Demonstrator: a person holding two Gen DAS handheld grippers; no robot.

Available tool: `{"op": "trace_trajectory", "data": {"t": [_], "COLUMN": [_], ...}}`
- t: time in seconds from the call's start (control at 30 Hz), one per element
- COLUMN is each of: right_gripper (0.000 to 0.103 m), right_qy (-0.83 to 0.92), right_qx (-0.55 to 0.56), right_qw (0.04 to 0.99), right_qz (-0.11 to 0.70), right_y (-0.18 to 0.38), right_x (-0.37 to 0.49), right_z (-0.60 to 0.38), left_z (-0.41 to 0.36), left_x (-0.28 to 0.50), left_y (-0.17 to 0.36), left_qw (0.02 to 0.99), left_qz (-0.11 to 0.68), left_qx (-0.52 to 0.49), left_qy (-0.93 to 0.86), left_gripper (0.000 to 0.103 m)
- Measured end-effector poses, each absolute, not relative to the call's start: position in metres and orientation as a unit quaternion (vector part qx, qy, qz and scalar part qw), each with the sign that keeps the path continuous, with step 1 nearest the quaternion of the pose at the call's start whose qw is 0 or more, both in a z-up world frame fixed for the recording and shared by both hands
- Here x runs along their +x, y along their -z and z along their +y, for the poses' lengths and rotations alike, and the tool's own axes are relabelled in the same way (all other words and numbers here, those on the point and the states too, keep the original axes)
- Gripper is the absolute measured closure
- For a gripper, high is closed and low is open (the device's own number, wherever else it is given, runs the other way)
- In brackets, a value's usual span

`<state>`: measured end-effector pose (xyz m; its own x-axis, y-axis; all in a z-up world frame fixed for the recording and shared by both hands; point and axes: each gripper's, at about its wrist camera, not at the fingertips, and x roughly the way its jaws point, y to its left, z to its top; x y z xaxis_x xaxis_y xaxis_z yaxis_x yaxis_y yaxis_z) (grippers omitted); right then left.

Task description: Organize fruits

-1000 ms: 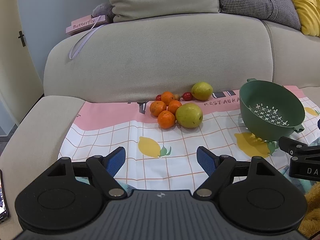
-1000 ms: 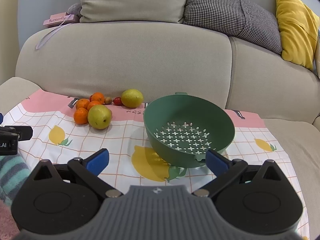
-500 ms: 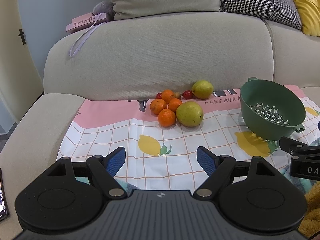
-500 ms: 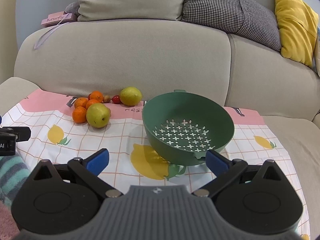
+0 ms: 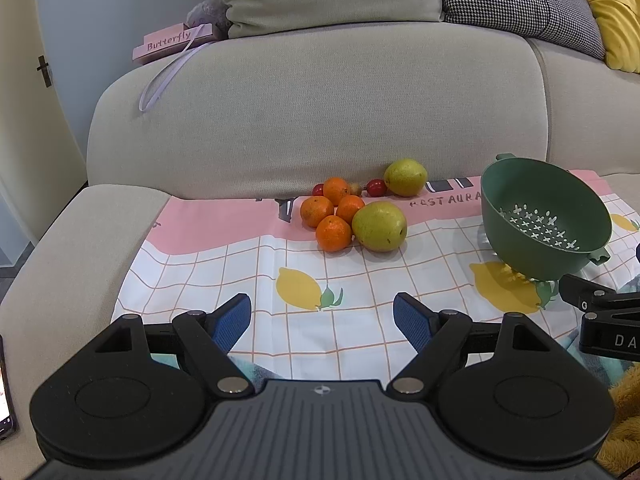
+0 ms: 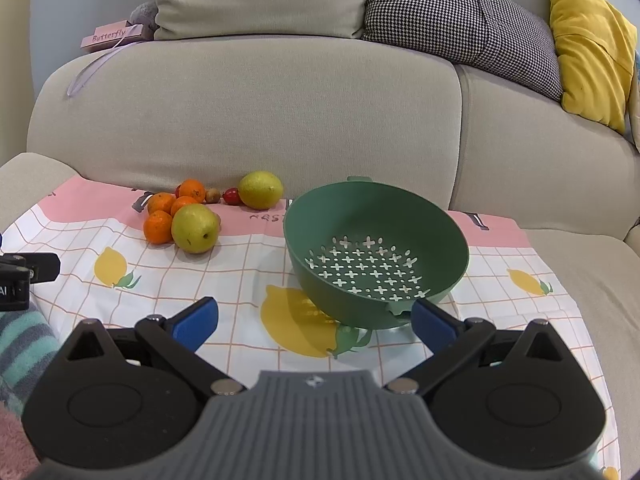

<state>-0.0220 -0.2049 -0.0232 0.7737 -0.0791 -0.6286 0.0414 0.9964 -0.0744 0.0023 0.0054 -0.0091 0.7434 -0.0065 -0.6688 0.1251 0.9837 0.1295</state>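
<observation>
A heap of fruit lies on the lemon-print cloth (image 5: 256, 264) at the foot of the sofa back: several oranges (image 5: 333, 233) (image 6: 158, 227), a large yellow-green pear (image 5: 379, 225) (image 6: 195, 228), a lemon (image 5: 405, 177) (image 6: 260, 189) and small red fruits (image 5: 376, 187) (image 6: 231, 196). An empty green colander (image 5: 540, 216) (image 6: 376, 252) sits tilted to the right of the heap. My left gripper (image 5: 322, 318) is open, well short of the fruit. My right gripper (image 6: 314, 322) is open just in front of the colander's near rim.
Grey sofa back (image 6: 248, 112) rises behind the cloth, with beige, houndstooth (image 6: 460, 20) and yellow cushions (image 6: 592, 40) on top. A pink "Butterfly" box (image 5: 172, 42) rests on the left shoulder. The sofa arm (image 5: 68, 264) borders the cloth on the left. A striped blanket (image 6: 20, 344) lies near.
Both grippers have drifted slightly back and up, so the fruit and colander sit a little higher in view. Both stay open; nothing was grasped.
</observation>
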Motion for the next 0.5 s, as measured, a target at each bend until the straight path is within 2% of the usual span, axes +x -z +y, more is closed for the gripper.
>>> {"op": "trace_trajectory", "data": {"t": [0.5], "right_gripper": [0.004], "right_qy": [0.032], "right_qx": [-0.031], "right_qw": [0.938], "right_qz": [0.344], "right_y": [0.0252], "right_x": [-0.0199], "right_z": [-0.2049], "left_z": [0.0059], "left_x": [-0.0001], "left_y": [0.0129], "left_qw": [0.929], "left_qz": [0.359], "left_qx": [0.081], "left_qy": [0.036], "left_gripper": [0.008]}}
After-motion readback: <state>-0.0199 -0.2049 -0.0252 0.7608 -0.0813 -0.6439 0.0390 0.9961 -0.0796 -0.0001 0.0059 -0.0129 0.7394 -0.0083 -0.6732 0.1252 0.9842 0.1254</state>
